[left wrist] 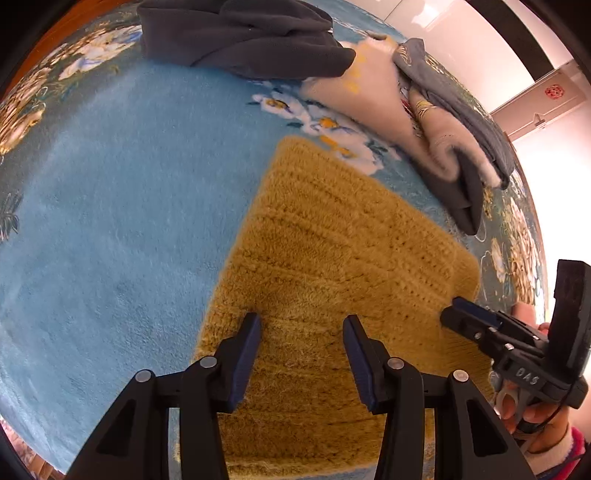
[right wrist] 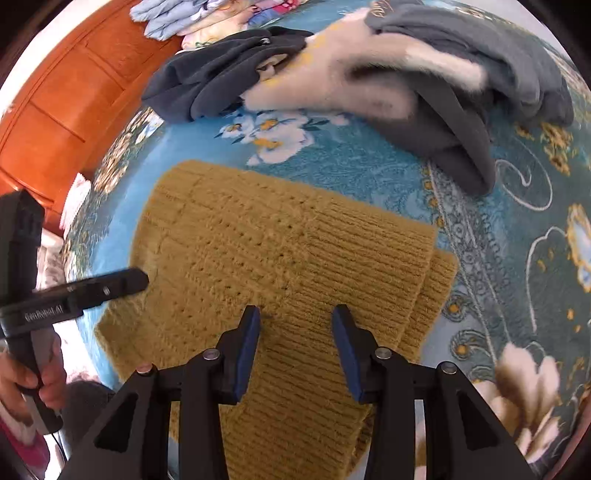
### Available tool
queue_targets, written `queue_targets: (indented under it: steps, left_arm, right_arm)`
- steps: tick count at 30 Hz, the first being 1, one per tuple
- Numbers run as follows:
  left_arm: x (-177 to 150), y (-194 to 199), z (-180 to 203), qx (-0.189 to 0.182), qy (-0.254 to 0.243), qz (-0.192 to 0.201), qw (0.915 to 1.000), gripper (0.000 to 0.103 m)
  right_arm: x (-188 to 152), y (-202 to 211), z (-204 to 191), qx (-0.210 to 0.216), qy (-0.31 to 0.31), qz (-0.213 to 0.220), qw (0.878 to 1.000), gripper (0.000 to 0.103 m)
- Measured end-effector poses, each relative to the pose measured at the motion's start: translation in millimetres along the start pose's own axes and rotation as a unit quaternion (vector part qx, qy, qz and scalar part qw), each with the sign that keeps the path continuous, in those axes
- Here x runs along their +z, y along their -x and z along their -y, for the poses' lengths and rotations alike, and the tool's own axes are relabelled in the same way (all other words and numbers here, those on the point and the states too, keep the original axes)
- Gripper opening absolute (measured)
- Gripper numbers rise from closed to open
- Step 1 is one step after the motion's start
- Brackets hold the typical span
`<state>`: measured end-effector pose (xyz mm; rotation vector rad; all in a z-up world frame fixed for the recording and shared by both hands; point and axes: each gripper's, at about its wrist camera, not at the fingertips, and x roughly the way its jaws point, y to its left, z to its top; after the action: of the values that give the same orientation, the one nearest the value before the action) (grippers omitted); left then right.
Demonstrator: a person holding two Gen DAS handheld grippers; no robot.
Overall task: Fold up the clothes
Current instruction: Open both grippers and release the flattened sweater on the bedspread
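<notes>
I hold both sets of fingers wide over the mustard knit sweater (right wrist: 280, 258); it looks thick, floppy, best pinched at its doubled hem.

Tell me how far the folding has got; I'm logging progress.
Done, it seems: the mustard knit sweater lies folded flat on the blue floral blanket. In hand: nothing; the left hand-held gripper and right hand-held gripper hover open over it. Left: the dark grey garment and the cream and grey-blue heap lie unfolded.
</notes>
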<state>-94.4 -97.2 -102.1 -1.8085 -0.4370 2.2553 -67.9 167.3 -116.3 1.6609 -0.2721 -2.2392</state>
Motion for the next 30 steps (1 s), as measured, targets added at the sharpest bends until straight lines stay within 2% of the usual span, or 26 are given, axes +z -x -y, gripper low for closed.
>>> queue_targets:
  steps: [3,7,12,16,18,23,27,30]
  left_arm:
    - [-7,14,0,-0.014,-0.001,0.01,0.9999,0.051]
    - [-29,38,2,-0.024,-0.02,0.032,0.999,0.051]
    - [-51,36,-1,-0.016,-0.014,0.021,0.9996,0.051]
    - [-54,21,-5,-0.006,0.004,0.004,1.0,0.05]
    - [-53,25,-2,-0.005,0.002,0.005,1.0,0.051]
    - [-55,51,-9,-0.031,0.015,0.02,0.9992,0.051]
    - [-53,71,-21,-0.027,0.041,0.032,0.9983,0.051]
    - [-49,82,-22,-0.028,0.041,0.039,0.998,0.051]
  right_arm:
    - [-1,3,3,0.008,-0.011,0.005,1.0,0.042]
    - [-17,27,-7,0.027,0.021,0.024,0.999,0.047]
    - [-50,42,-19,0.036,0.037,0.027,0.998,0.049]
    - [-64,24,-23,0.034,0.035,-0.005,0.999,0.049]
    - [-66,17,-24,0.032,0.032,-0.016,0.999,0.049]
    - [-58,38,-16,0.049,0.005,0.007,0.999,0.049]
    - [-70,65,0,0.029,-0.01,0.015,0.999,0.049]
    - [-88,88,14,0.005,-0.023,0.021,0.999,0.049]
